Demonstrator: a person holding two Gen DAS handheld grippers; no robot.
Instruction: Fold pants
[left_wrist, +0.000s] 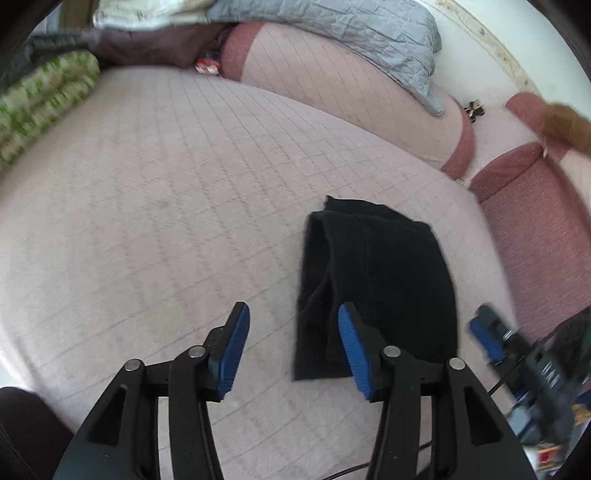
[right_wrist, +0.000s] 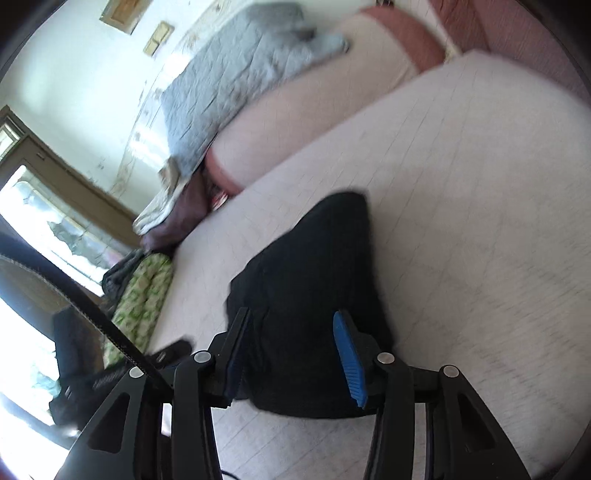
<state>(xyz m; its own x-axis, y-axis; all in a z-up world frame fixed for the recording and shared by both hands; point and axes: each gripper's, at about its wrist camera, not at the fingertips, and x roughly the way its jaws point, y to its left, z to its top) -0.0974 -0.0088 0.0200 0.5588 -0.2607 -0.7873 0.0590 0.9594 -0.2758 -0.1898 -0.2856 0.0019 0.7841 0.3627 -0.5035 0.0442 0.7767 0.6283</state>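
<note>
The black pants (left_wrist: 376, 288) lie folded into a small stack on the pale pink quilted sofa seat (left_wrist: 166, 221). My left gripper (left_wrist: 293, 350) is open and empty, just left of and in front of the pants' near edge. My right gripper (left_wrist: 491, 339) shows blurred at the right of the left wrist view, beside the pants. In the right wrist view the pants (right_wrist: 310, 295) lie right in front of my right gripper (right_wrist: 288, 354), which is open and empty above their near edge.
Pink back cushions (left_wrist: 351, 85) with a grey quilted blanket (left_wrist: 351, 33) draped over them line the far side. A green patterned cushion (left_wrist: 40, 99) lies at the left end. A dark red armrest (left_wrist: 535, 221) stands at the right.
</note>
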